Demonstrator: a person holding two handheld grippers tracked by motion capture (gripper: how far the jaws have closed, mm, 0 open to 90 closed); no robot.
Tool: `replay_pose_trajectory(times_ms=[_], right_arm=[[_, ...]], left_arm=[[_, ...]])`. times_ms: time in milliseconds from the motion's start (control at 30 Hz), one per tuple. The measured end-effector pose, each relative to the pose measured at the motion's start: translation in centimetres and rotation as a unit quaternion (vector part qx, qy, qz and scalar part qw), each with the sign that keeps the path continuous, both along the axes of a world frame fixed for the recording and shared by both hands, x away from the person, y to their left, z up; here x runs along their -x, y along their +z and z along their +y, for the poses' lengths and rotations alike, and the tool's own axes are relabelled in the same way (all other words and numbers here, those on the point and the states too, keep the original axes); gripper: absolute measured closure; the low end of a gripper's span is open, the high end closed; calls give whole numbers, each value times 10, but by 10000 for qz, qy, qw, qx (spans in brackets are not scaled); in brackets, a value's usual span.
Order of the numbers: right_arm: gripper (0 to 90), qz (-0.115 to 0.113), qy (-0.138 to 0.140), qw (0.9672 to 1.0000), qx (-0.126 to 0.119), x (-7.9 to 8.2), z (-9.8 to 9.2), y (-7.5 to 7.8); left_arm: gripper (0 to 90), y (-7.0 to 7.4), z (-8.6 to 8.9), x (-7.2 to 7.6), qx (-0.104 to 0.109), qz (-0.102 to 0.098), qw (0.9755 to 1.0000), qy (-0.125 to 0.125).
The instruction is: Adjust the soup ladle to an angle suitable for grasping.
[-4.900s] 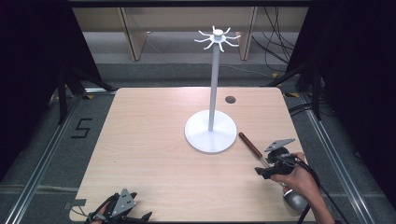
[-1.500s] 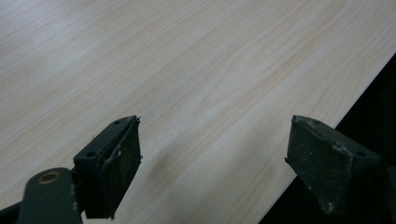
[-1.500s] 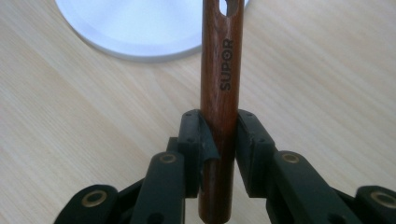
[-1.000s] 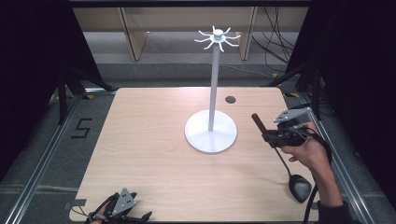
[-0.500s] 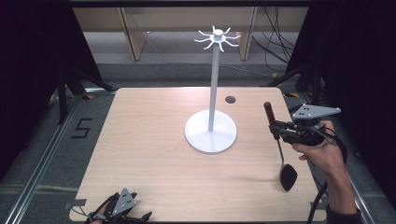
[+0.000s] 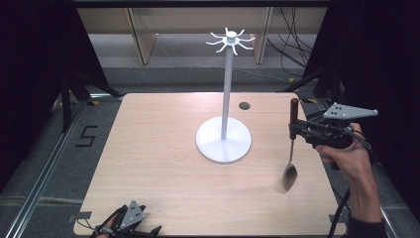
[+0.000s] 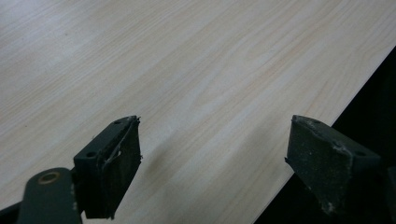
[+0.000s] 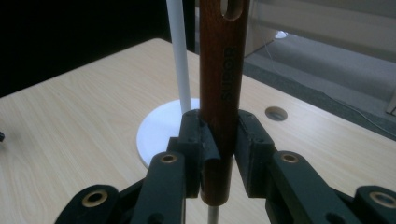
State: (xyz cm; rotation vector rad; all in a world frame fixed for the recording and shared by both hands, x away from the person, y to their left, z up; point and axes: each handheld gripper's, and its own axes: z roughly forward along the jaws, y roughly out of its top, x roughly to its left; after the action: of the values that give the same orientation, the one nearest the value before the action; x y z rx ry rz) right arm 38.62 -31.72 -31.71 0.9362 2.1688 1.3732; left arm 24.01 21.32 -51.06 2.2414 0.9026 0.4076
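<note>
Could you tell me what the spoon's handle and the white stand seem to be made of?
Spoon handle: likely varnished wood, reddish-brown with a slight sheen, a hanging slot and stamped lettering. White stand: probably painted metal, smooth and matte white; plastic is possible.

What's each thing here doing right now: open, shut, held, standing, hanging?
Ladle: held upright by its wooden handle, bowl down, clear of the table.
Right gripper: shut on the ladle's handle.
Left gripper: open, nothing between its jaws, at the table's near edge.
White stand: upright, hooks bare.
Table: bears the stand.
</note>
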Motion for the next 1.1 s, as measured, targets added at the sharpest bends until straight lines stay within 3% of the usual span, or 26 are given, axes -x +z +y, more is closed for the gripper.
replay_pose_trajectory(times_ms=[33, 100, 333, 400, 533, 833, 1100], right_arm=[[744, 61, -7, 10000, -52, 0, 0, 1], [743, -79, -70, 9998, -151, -2, 1, 2], [743, -187, 137, 9987, -455, -11, 7, 13], [743, -216, 168, 9986, -442, -14, 10, 17], [743, -222, 185, 9988, -385, -19, 19, 25], [743, -298, 159, 9987, -370, -31, 37, 38], [743, -446, 227, 9981, -358, -41, 57, 61]], left_arm=[[168, 0, 0, 0, -7, -7, 10000, 12], [168, 0, 0, 0, -3, -3, 10000, 10], [168, 0, 0, 0, 26, -5, 10000, 21], [168, 1, 1, -1, -48, -40, 10000, -62], [168, 0, 0, 0, 54, 6, 10000, 13], [168, 1, 0, 0, -8, -20, 10000, -2], [168, 0, 0, 0, 29, -41, 10000, -2]])
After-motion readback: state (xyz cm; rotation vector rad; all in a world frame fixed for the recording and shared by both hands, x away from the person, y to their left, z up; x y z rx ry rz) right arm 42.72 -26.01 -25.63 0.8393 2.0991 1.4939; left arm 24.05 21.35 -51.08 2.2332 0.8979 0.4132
